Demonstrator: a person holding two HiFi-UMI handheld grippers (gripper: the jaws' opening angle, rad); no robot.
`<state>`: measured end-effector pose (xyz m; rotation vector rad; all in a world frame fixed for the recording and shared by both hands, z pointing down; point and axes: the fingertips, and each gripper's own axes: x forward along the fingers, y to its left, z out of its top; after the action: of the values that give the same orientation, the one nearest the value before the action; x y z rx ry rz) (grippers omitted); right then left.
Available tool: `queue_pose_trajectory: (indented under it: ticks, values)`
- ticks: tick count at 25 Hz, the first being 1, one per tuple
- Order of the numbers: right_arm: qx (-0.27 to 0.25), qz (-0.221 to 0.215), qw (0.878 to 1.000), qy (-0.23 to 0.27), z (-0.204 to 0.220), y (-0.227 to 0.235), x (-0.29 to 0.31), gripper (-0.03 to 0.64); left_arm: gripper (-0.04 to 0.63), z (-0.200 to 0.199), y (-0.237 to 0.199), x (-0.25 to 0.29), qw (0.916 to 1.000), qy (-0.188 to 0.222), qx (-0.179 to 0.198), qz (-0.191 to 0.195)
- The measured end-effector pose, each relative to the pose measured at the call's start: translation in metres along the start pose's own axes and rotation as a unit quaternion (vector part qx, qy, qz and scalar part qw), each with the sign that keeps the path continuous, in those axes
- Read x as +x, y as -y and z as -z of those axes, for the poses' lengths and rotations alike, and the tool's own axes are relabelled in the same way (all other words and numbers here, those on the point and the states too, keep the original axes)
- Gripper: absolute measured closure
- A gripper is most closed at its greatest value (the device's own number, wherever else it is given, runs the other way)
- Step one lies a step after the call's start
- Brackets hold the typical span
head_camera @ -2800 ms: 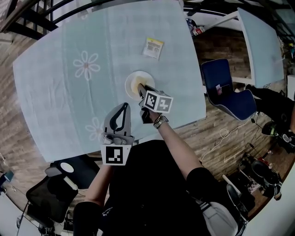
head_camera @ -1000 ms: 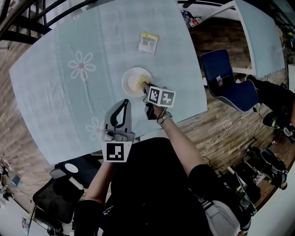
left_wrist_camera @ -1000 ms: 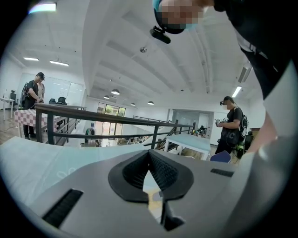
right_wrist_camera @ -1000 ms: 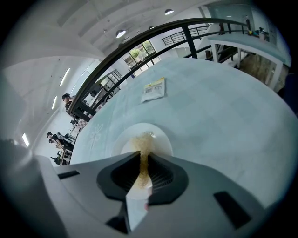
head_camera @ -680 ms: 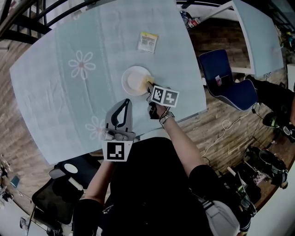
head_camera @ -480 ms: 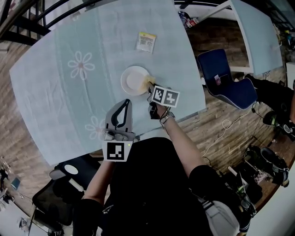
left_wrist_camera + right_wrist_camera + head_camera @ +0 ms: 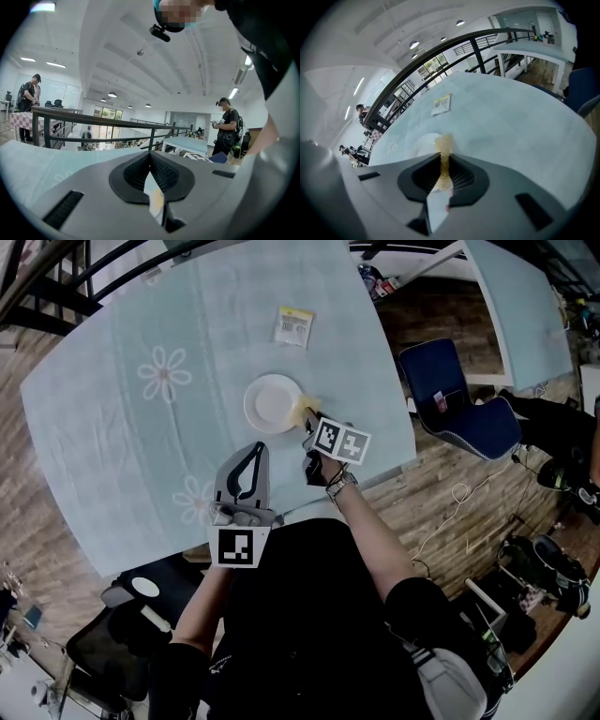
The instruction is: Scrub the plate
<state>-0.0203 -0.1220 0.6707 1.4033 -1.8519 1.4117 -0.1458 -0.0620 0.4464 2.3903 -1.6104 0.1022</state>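
A round white plate (image 7: 272,403) lies on the pale blue tablecloth (image 7: 141,456), bare in the head view. My right gripper (image 7: 311,420) is at the plate's right rim, shut on a yellow sponge (image 7: 307,410) that sticks out past the jaws. In the right gripper view the sponge (image 7: 443,149) stands between the closed jaws of the right gripper (image 7: 443,161), with the plate (image 7: 416,146) just behind and to its left. My left gripper (image 7: 251,455) hovers nearer the table's front edge, short of the plate. Its jaws (image 7: 150,157) meet with nothing held.
A small yellow-and-white packet (image 7: 293,324) lies beyond the plate. A blue chair (image 7: 450,404) stands off the table's right edge, with a second table (image 7: 525,306) behind it. A dark railing (image 7: 440,51) runs past the far side. People stand in the background.
My right gripper has drawn the sponge from over the plate's middle to its right rim, nearer to me. The left gripper has stayed put.
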Motion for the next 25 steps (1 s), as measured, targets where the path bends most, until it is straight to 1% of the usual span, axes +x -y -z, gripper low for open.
queue_pose_trajectory:
  ticks: [2,5,7,10,15,17,21,23,25]
  values:
    - [0.01,-0.013,1.0,0.004,0.0,-0.006,-0.004,0.566,0.586,-0.001,0.0,0.0,1.0,0.001,-0.007,-0.004]
    - [0.003,-0.035,0.999,-0.001,0.002,-0.02,-0.004,0.566,0.586,-0.001,-0.002,0.001,0.9999,-0.001,-0.006,-0.009]
    - [-0.002,-0.045,0.999,-0.012,0.007,-0.029,0.001,0.566,0.586,0.0,-0.004,0.0,0.9999,-0.007,0.001,-0.011]
    - [0.002,-0.067,0.997,-0.028,0.015,-0.044,0.01,0.566,0.586,-0.002,-0.009,-0.002,0.9997,0.002,-0.01,-0.023]
    - [0.014,-0.109,0.992,-0.057,0.028,-0.071,0.026,0.566,0.586,0.0,-0.018,-0.005,0.9992,0.002,-0.013,-0.038]
    - [0.011,-0.116,0.991,-0.067,0.033,-0.078,0.031,0.566,0.586,0.002,-0.022,-0.006,0.9989,-0.006,-0.015,-0.045]
    - [0.001,-0.125,0.988,-0.087,0.041,-0.089,0.04,0.566,0.586,0.003,-0.03,-0.007,0.998,-0.008,-0.022,-0.059]
    - [0.001,-0.126,0.988,-0.095,0.044,-0.088,0.044,0.566,0.586,0.006,-0.032,-0.006,0.9977,-0.013,-0.025,-0.061]
    - [0.008,-0.122,0.987,-0.1,0.045,-0.084,0.047,0.566,0.586,0.007,-0.034,-0.003,0.9978,-0.011,-0.022,-0.061]
